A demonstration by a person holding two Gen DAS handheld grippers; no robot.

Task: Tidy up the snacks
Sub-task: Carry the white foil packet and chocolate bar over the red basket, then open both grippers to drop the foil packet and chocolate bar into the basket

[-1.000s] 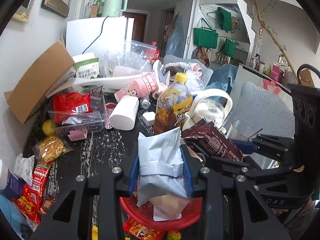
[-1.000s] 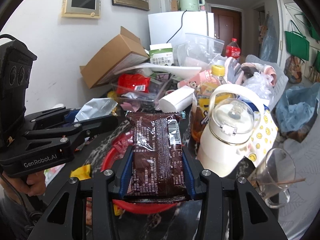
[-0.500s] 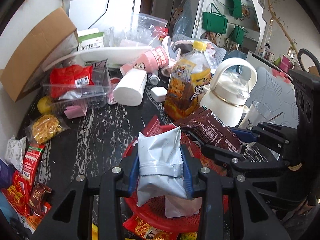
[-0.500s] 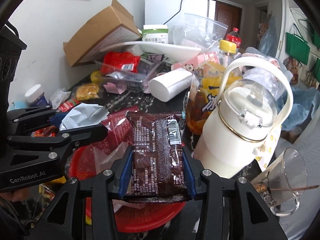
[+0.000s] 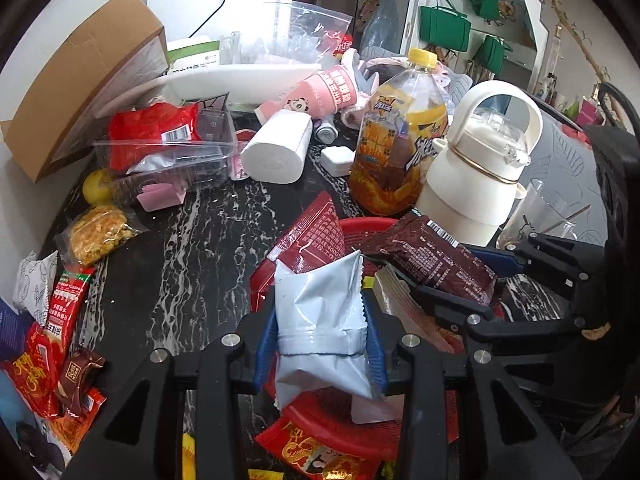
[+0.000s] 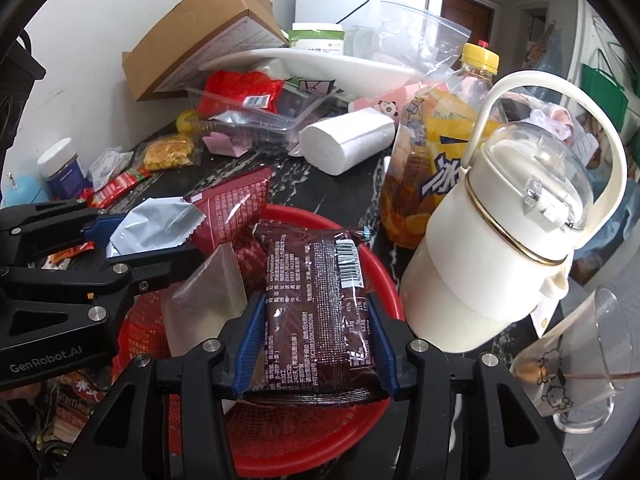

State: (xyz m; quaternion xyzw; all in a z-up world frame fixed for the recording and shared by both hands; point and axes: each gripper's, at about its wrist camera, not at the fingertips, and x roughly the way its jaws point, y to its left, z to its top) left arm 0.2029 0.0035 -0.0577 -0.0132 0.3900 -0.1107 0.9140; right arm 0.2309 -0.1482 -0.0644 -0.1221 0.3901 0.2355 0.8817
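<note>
A red mesh basket (image 6: 384, 276) sits on the black marble counter with a dark red packet (image 6: 236, 208) and a pale clear packet (image 6: 208, 300) leaning in it. My left gripper (image 5: 320, 308) is shut on a silver foil packet (image 5: 316, 276) over the basket's left side; the left gripper (image 6: 156, 236) also shows in the right wrist view, holding the silver packet (image 6: 156, 220). My right gripper (image 6: 316, 300) holds a brown snack packet (image 6: 312, 272) flat above the basket. Its jaws are opening, and the pads still touch the packet's edges. The right gripper (image 5: 434, 266) and the brown packet (image 5: 432, 256) show from the side.
A white jug (image 6: 492, 248), a tea bottle (image 5: 400, 144) and a glass cup (image 6: 580, 360) crowd the basket's right. Behind lie a paper roll (image 5: 276, 152), a clear tray (image 5: 168, 156) and a cardboard box (image 5: 80, 76). Several loose snacks (image 5: 60, 320) lie at the left.
Both grippers have sunk toward the red basket with their packets. The right gripper's pads stand slightly wider around the brown packet than before.
</note>
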